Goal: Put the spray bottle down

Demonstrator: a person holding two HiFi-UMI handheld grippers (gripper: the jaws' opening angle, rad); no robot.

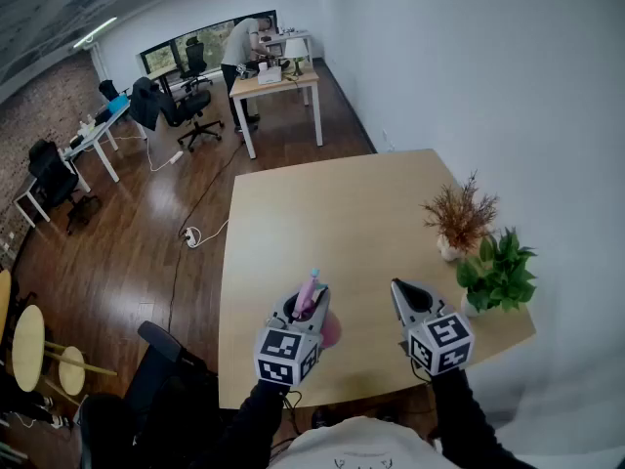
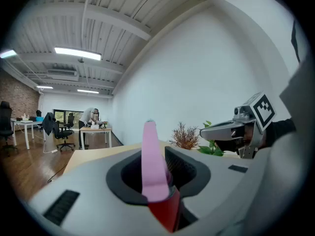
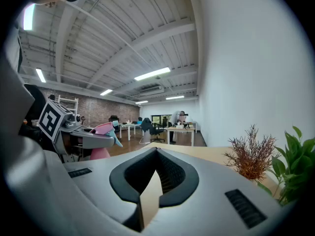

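Observation:
My left gripper [image 1: 307, 308] is shut on the pink spray bottle [image 1: 331, 332] and holds it over the near part of the wooden table [image 1: 322, 203]. The bottle's pink head [image 2: 152, 163] stands up between the jaws in the left gripper view, with a red part below it. From the right gripper view the bottle [image 3: 102, 130] shows at the left, in the left gripper [image 3: 91, 137]. To the right of the bottle my right gripper [image 1: 398, 287] hangs at about the same height. It is shut, and nothing is between its jaws [image 3: 156, 154].
A dried reddish plant [image 1: 459, 218] and a green potted plant [image 1: 499, 274] stand at the table's right edge. A white wall runs along the right. Far behind are desks, office chairs and a person [image 1: 240, 42] at a small table.

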